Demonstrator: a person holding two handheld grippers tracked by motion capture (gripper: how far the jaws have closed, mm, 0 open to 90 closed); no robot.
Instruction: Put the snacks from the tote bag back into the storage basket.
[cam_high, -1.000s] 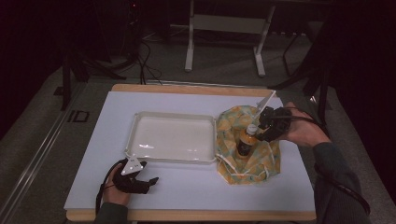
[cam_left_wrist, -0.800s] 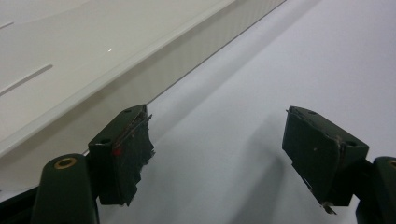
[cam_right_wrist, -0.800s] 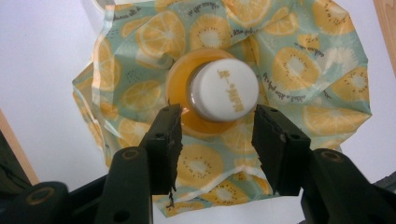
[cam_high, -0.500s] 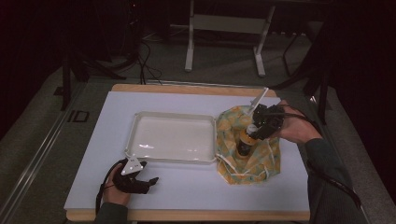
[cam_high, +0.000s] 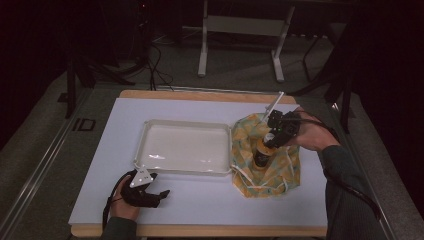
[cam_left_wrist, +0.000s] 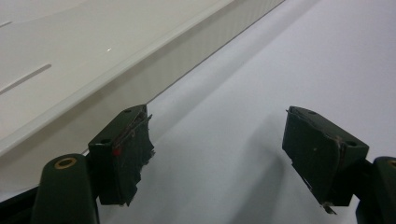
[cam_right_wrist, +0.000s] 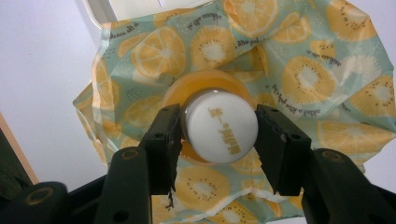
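Now the right tongs (cam_right_wrist: 218, 128) have settled, clamped on the orange bottle's white cap (cam_right_wrist: 221, 126); left tongs (cam_left_wrist: 219, 154) stay apart beside the white tray (cam_high: 186, 148).

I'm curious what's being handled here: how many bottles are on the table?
1. A single orange bottle with a white cap stands on the fruit-print cloth, right of the white tray. The right gripper grips its cap.
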